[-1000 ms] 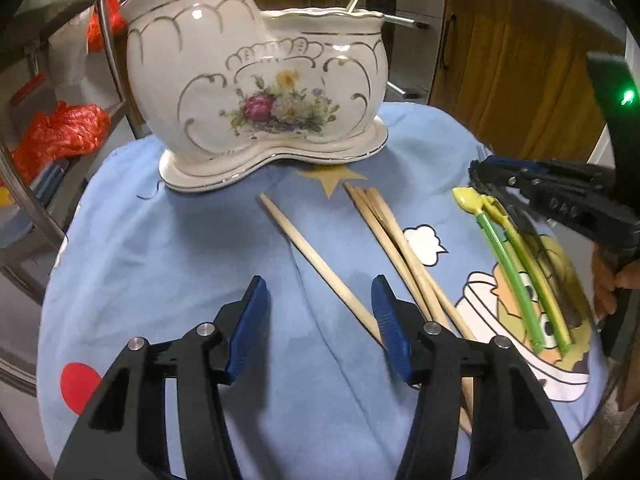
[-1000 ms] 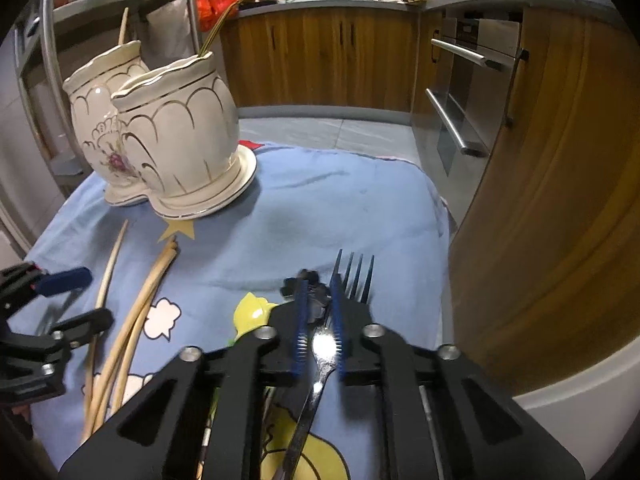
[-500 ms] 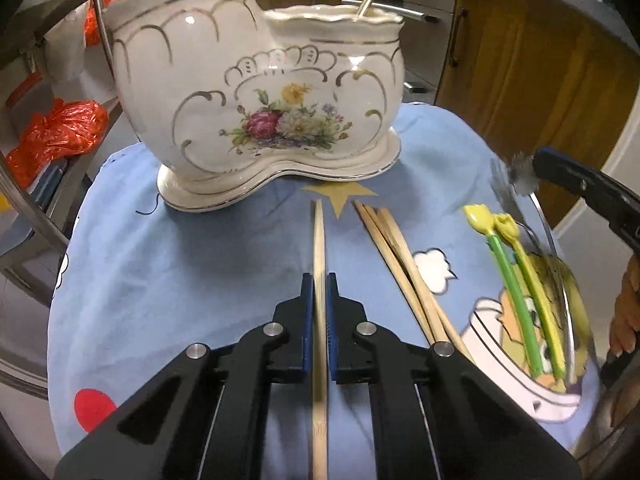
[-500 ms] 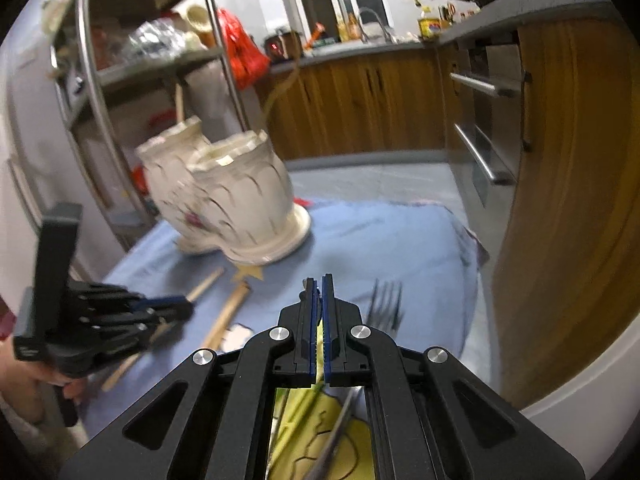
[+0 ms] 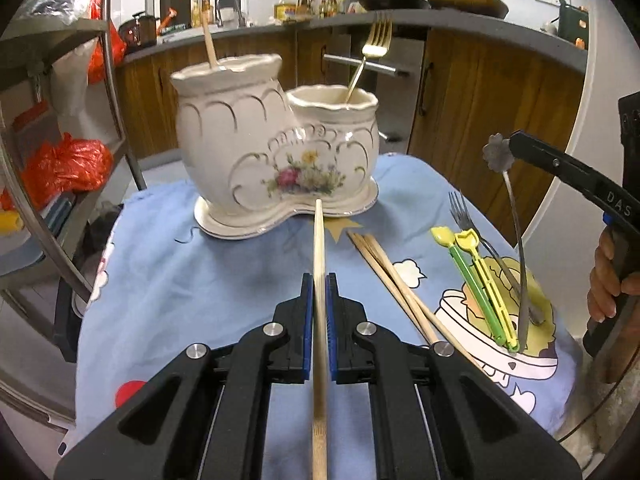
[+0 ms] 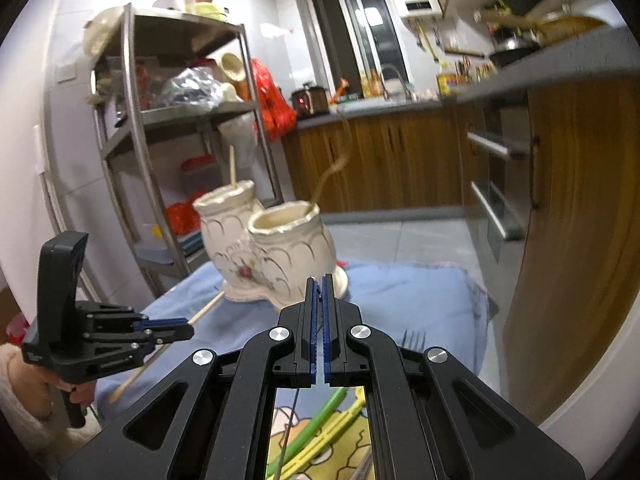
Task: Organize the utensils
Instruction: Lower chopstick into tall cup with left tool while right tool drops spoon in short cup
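Ceramic holder (image 5: 276,152) on bench (image 5: 192,280) already contains one chopstick and gold fork (image 5: 370,60). Left gripper (image 5: 319,300) fingers clamped on chopstick (image 5: 319,248). Right gripper (image 6: 319,320) fingers pinch silver utensil (image 5: 514,216). Remaining: three chopsticks (image 5: 384,264), fork (image 5: 464,216), two plastic picks (image 5: 480,276).

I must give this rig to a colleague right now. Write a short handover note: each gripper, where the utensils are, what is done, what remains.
Left gripper: shut on one wooden chopstick, pointing at the cream floral ceramic two-pot holder.
Right gripper: shut on a thin silver utensil with a flower-shaped end, its lower end near the cloth.
Done: gold fork stands in the shorter pot, one wooden stick in the taller.
Left on the blue cartoon cloth: three wooden chopsticks, silver fork, green and yellow plastic picks.
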Demonstrator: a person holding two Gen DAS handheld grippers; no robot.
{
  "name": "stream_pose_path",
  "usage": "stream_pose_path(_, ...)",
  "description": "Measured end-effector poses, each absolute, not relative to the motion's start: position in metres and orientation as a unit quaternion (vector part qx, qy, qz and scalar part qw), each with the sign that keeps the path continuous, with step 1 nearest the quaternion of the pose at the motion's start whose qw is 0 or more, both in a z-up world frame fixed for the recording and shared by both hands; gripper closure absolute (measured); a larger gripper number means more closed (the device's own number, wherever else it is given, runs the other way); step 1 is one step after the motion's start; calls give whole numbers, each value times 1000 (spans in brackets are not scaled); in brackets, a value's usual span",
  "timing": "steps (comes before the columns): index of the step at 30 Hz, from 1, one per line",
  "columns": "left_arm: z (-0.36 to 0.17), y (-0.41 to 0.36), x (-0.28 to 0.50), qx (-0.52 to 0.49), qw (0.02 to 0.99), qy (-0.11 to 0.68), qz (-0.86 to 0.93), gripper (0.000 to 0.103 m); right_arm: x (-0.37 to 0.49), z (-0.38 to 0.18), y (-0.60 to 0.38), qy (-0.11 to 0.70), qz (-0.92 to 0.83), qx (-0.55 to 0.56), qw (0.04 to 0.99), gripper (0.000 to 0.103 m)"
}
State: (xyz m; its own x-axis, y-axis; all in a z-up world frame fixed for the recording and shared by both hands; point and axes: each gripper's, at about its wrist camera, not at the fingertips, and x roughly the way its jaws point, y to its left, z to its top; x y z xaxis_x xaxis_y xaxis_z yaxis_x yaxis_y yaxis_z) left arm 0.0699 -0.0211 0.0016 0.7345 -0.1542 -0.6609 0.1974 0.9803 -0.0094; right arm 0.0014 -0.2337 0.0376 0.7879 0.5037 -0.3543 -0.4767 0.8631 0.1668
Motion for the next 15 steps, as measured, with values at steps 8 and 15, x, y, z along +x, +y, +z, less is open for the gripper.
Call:
stream_pose_path(8,18,-4,56,15,946,307,-106,97,-34,68,-213,104,235,-31,966,101)
stream_pose_path(15,33,7,49,11,960,261,-101,97,-37,86,-200,67,213,-59,973,101)
